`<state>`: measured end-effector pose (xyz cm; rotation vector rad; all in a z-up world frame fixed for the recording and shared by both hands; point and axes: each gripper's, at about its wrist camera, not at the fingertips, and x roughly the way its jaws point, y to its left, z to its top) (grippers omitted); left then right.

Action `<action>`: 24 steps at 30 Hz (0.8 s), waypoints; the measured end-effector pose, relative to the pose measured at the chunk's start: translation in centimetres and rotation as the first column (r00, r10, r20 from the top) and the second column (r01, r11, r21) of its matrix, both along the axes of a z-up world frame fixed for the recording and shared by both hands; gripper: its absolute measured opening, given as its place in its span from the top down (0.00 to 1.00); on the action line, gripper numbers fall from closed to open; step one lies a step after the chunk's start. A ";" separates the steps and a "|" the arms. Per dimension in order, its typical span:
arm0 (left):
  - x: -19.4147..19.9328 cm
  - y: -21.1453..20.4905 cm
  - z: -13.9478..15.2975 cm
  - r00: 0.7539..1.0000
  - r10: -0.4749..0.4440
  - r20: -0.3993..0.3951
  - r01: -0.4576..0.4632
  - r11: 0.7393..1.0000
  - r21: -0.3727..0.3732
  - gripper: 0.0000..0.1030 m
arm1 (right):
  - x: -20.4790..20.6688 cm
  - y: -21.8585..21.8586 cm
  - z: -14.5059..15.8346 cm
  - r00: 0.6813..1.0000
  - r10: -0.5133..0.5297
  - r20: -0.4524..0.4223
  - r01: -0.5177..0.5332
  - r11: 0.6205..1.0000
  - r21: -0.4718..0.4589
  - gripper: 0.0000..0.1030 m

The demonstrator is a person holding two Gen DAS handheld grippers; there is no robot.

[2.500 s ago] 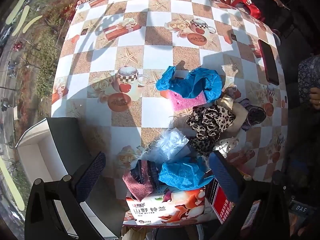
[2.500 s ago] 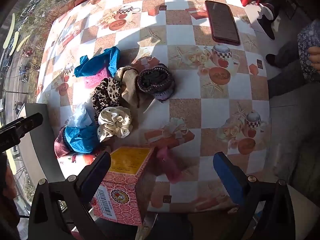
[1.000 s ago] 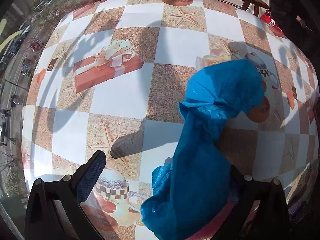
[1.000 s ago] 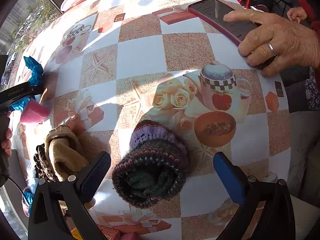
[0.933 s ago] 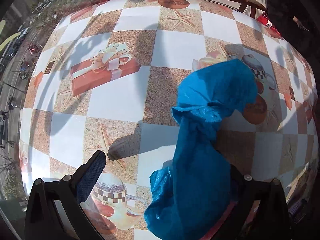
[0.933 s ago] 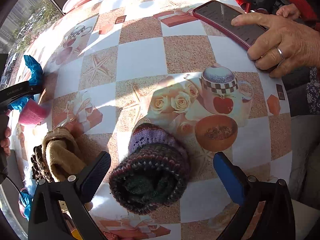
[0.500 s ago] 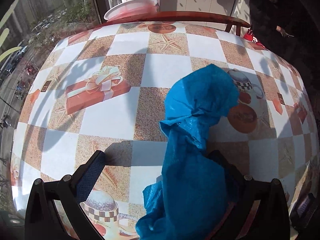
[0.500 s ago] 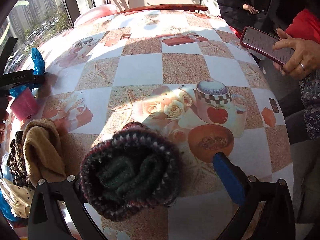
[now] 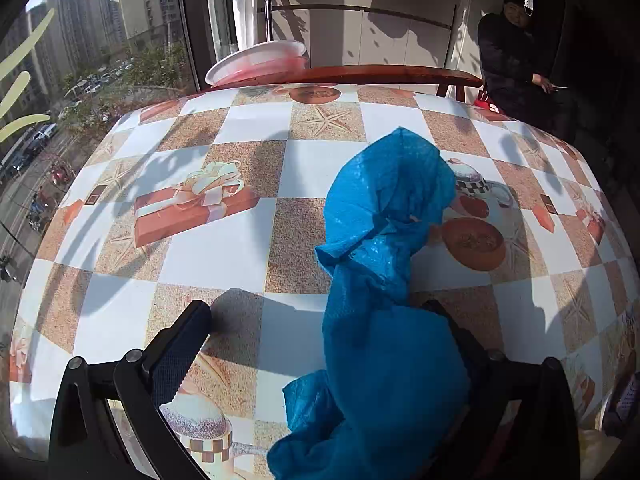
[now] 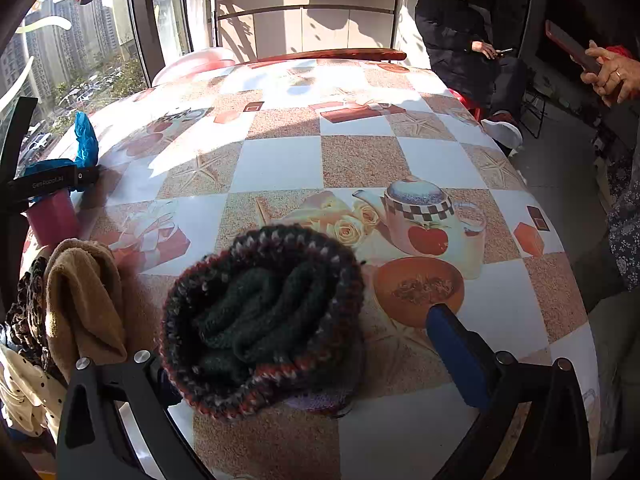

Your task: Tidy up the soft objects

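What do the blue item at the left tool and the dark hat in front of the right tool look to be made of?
The blue item looks like thin, crinkly non-woven fabric or plastic film: fine dimpled texture, slight sheen, sharp creases. Which of the two is unclear. The dark hat looks like chunky knitted wool or acrylic yarn, matte, with visible ribbed stitches and a speckled red-and-white patterned edge.

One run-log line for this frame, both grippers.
left gripper: open, crumpled blue plastic bag draped over right finger | right gripper: open, straddling dark knitted wool hat on table
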<state>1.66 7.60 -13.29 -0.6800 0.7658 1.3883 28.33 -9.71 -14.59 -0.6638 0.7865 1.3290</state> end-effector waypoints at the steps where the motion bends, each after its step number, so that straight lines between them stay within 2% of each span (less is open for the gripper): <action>1: 0.0 -0.1 0.1 1.000 0.000 0.000 0.000 1.000 0.000 0.00 | 0.0 0.1 0.0 1.000 0.000 0.000 0.000 1.000 0.000 0.00; 24: 0.0 -0.3 0.2 1.000 -0.008 0.004 0.008 1.000 -0.005 0.00 | 0.0 0.1 0.0 1.000 0.000 0.000 0.000 1.000 -0.003 0.00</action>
